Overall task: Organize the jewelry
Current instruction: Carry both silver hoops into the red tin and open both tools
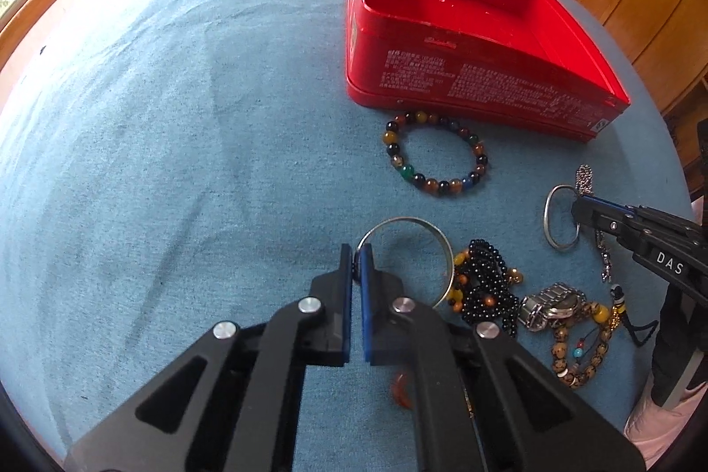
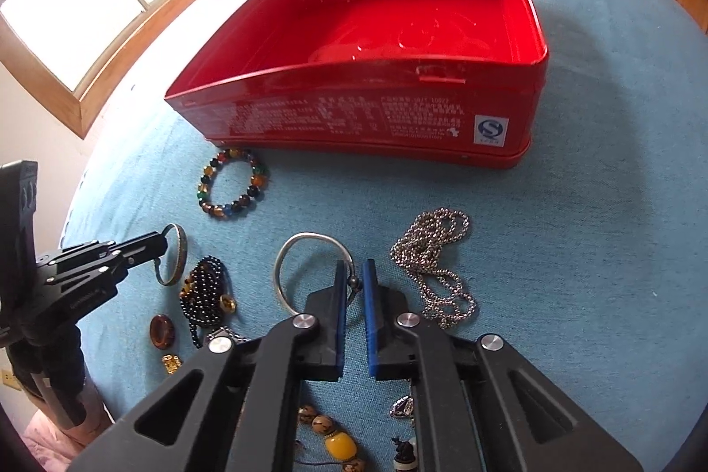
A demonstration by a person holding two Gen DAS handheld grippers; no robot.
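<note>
Both wrist views look down closely along their fingers across the blue bed (image 1: 177,118), sharing the red tin (image 1: 464,43) and jewelry.

Left hand-held gripper (image 1: 356,262) and right hand-held gripper (image 2: 355,278) both pinch nearly closed, low.

We see the right hand-held gripper (image 2: 354,279) pinching a silver bangle (image 2: 292,273) at its ball end on the blue tabletop (image 2: 575,228). A silver chain (image 2: 438,264) lies just beside it, and the open red box (image 2: 367,105) stands beyond. The left hand-held gripper (image 2: 161,246) grips a brass bangle (image 2: 177,259).
</note>
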